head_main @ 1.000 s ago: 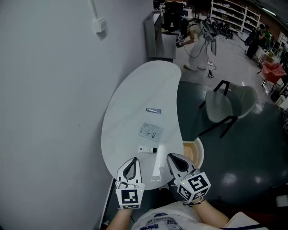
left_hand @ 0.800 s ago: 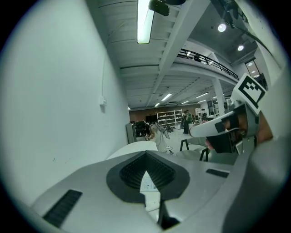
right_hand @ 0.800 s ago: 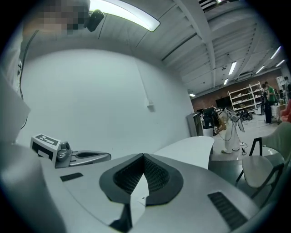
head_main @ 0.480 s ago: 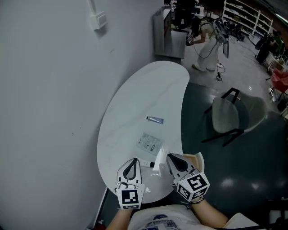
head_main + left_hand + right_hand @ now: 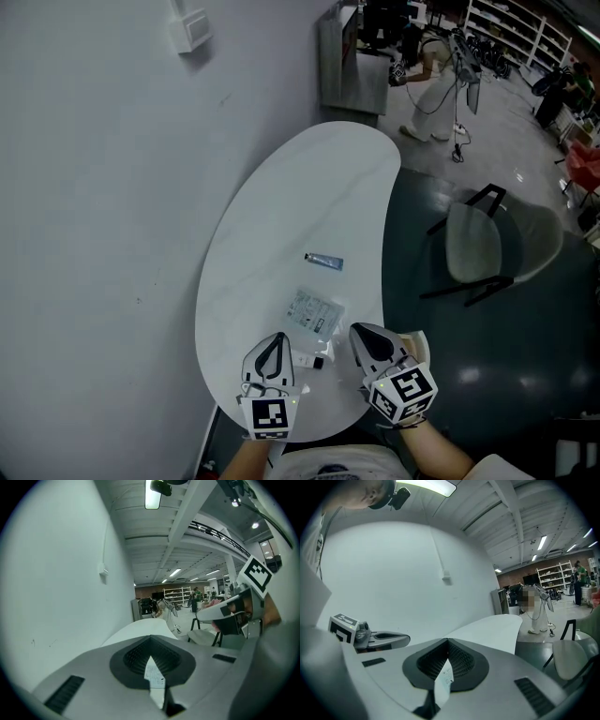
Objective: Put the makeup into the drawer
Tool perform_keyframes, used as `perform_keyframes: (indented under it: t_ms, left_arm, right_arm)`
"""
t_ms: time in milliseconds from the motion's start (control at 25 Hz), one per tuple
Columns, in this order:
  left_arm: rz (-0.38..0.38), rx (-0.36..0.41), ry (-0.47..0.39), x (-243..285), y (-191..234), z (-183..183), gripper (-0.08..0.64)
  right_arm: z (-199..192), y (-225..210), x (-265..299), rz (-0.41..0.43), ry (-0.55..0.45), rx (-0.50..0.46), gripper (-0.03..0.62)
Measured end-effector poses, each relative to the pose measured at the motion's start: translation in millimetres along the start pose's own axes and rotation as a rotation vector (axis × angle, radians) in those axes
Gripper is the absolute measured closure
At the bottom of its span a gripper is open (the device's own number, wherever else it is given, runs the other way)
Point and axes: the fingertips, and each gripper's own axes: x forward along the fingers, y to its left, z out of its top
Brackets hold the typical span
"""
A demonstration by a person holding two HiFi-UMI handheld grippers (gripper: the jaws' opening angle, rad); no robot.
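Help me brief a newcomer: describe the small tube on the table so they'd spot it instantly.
Find the white curved table by the wall. Just beyond the flat clear packet lies the tube, the farthest item out. It is slim and bluish-dark, while its neighbours are pale.

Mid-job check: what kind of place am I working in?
Probably a big workshop or lab hall: storage shelves at the far end, bare ceiling beams with strip lights, and a white table with a chair beside it.
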Motion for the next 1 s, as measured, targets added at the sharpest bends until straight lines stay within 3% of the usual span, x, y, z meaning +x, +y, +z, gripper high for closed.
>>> perform_keyframes:
  t_ms: [520,880,1000]
  left_arm:
    - [-0.026,-0.029,0.048,56,37,-16,0.518]
    - [-0.061,-0.073,0.100,98,51,-30,0.518]
    - [-0.070,-0.075,0.113,111,55,-35,0.518]
  right_arm:
    - [-3,-15,61,-0.035,0.054,-0.046,0.572]
    - [-6,-37,110,-0.014,0.130,-0.140,0.570]
    - [-8,-43,125,0.012,0.165,-0.170,0.515]
